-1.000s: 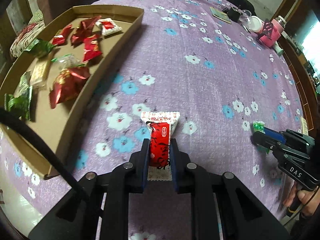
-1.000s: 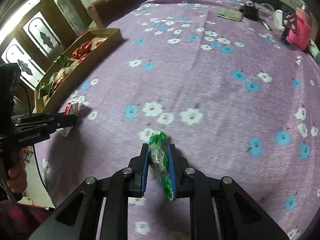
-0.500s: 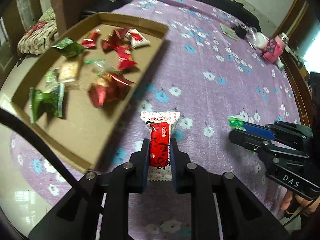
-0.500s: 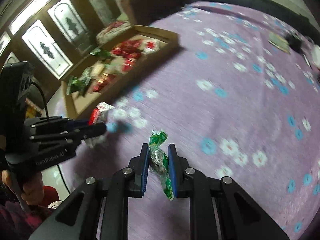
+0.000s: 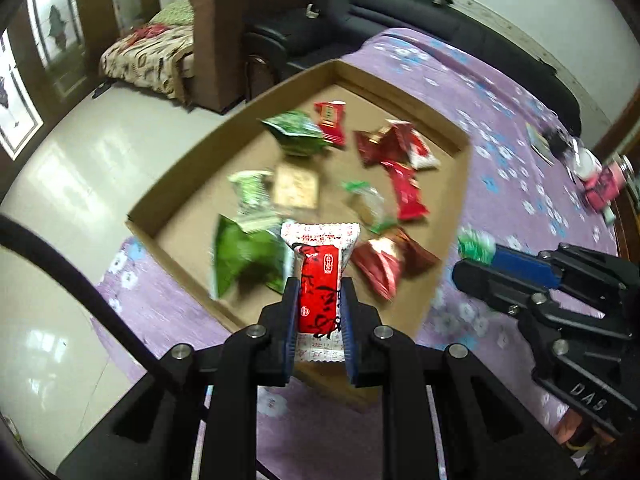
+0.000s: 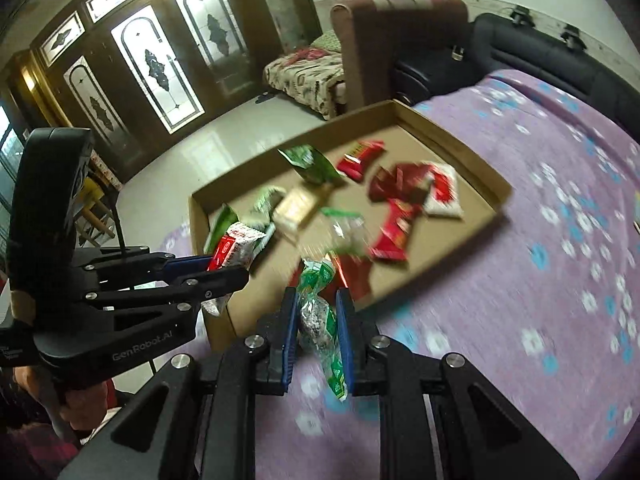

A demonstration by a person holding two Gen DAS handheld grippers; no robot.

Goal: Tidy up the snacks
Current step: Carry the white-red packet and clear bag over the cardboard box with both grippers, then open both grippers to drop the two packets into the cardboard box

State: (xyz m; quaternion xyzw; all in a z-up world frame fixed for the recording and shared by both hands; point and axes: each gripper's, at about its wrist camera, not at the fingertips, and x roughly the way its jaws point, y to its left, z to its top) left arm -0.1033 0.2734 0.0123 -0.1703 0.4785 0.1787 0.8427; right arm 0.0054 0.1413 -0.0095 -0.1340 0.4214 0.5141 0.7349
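Left gripper [image 5: 319,300]: jaws clamped on a red-and-white snack packet [image 5: 320,280], held upright in the air over the near end of the cardboard tray [image 5: 180,188]. Right gripper [image 6: 317,316]: jaws clamped on a green-and-clear wrapped snack [image 6: 318,312], carried beside the tray's near corner above the purple flowered cloth [image 6: 540,280]. Tray contents: a loose scatter of red packets [image 5: 406,192], green packets [image 5: 244,260] and one pale cracker pack [image 5: 296,188]; the tray sits on the cloth near its edge, with a brown armchair [image 6: 384,40] and a black sofa [image 5: 400,12] beyond.
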